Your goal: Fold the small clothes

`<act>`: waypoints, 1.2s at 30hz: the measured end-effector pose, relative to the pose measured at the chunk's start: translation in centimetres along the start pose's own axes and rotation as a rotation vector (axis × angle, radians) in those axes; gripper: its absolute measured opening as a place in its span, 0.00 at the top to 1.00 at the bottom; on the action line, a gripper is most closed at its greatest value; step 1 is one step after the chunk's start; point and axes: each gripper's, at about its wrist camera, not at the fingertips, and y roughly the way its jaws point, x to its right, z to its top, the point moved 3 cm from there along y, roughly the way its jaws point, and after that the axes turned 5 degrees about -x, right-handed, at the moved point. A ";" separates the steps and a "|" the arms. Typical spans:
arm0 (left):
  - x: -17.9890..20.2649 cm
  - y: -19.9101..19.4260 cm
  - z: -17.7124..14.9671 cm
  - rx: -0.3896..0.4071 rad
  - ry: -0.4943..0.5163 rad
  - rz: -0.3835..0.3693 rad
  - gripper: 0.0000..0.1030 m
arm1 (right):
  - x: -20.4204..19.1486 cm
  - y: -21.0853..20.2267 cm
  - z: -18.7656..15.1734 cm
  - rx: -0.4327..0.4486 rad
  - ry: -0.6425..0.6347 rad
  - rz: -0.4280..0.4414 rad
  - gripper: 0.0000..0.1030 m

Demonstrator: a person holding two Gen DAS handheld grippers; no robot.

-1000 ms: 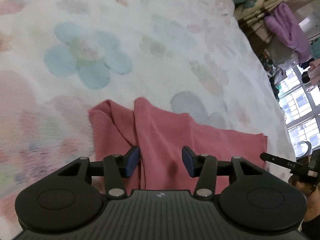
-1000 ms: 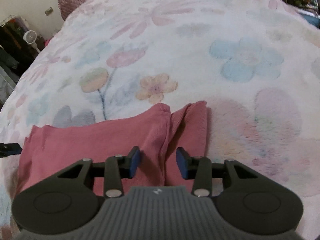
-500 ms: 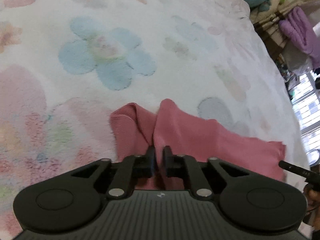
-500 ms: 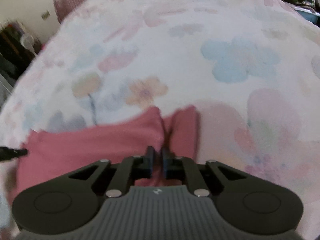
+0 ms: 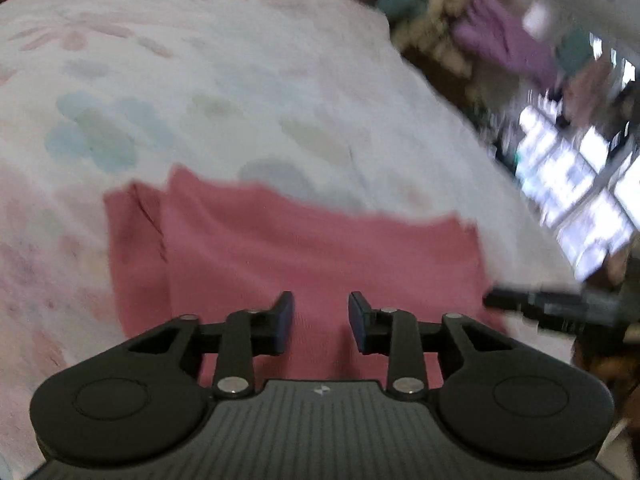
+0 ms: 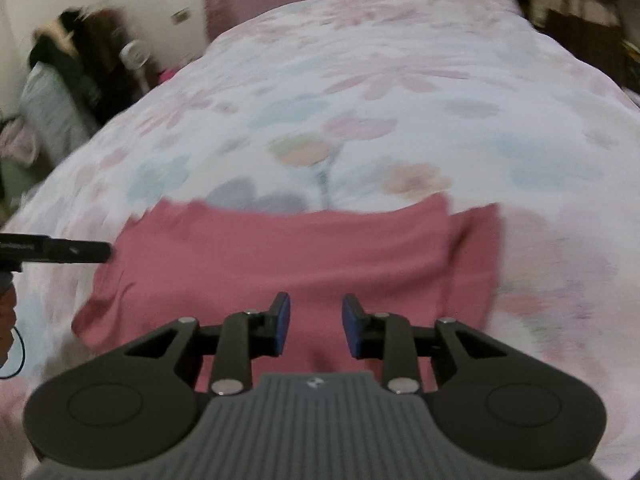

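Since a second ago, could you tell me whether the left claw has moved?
Yes. The left claw has drawn back from the far folded edge of the pink garment, which rests on the floral blanket; its jaws have just been opening, nothing between them.

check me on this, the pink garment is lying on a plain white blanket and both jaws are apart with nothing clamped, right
Not quite. The blanket is not plain: it has a pastel flower print, plain to see in the right wrist view. The rest holds: the pink garment lies on it, and the left gripper and right gripper each have jaws that have just been opening, with the cloth below them, not pinched.
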 end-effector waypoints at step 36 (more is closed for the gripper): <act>26.0 11.7 -9.8 0.016 0.809 0.102 0.36 | 12.8 -6.0 -4.8 0.033 0.542 0.010 0.55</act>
